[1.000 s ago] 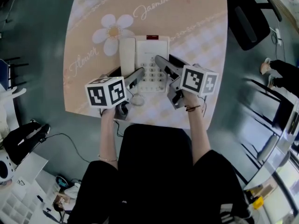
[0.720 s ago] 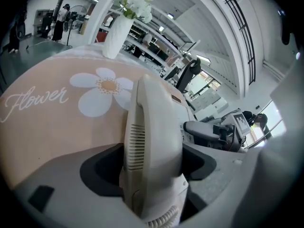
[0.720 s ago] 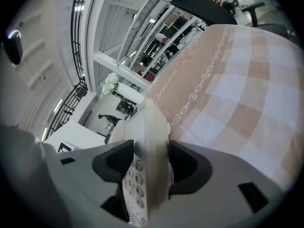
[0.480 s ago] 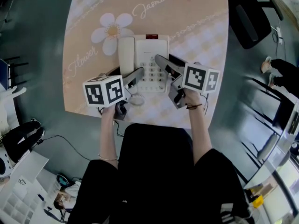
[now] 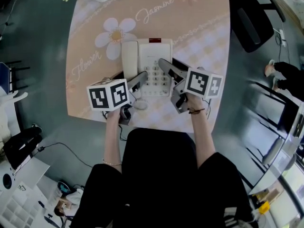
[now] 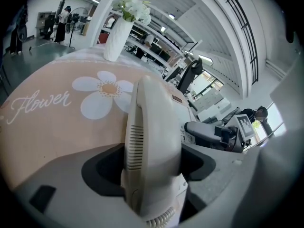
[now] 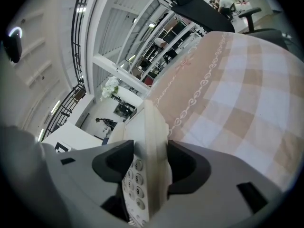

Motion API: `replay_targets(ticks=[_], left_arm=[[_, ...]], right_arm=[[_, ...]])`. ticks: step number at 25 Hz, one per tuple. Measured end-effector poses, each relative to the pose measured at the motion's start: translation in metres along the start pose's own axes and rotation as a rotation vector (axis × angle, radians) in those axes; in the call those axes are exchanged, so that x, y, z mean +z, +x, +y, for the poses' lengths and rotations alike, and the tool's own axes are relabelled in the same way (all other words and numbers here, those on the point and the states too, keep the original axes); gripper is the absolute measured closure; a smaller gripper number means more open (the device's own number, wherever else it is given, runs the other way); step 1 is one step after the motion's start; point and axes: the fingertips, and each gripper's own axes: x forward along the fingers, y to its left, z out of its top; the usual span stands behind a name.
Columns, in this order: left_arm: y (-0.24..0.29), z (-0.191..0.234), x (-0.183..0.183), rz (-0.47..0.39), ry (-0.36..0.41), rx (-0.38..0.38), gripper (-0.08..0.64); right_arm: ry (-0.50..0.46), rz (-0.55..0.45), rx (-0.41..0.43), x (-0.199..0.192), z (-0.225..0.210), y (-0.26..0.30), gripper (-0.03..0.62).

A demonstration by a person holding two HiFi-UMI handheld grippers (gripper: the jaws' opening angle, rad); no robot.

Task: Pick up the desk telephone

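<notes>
On the flower-print worktop [image 5: 90, 99], the desk telephone [image 5: 153, 56] lies between both grippers. At its left side the left gripper [image 6: 153, 167] pinches the handset [image 6: 149, 122], with a jaw pressed against each flank. At its right edge the right gripper [image 7: 148, 167] is clamped on the base (keypad [image 7: 135, 179] buttons show beside one jaw). The base seems to rest on the worktop, though that is hard to tell. Beyond the telephone stands a white vase [image 6: 115, 41].

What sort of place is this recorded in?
Probably an open office or lab hall, not a home: a high white ceiling with strip lights, shelving racks, and a black office chair on a grey floor. The phone sits on a small flower-print table.
</notes>
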Motion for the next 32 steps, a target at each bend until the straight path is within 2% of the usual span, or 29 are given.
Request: replay_targets(ticks=[20,32], left_arm=[[-0.038,-0.029,0.004,-0.062,0.032,-0.002,0.233],[-0.082,-0.059,0.011,-0.134,0.058,-0.010,0.233]], right_arm=[[-0.061,-0.044,0.024,0.008,0.038,-0.033,0.380],[-0.132,-0.101,0.063,0.022,0.086,-0.066,0.380]])
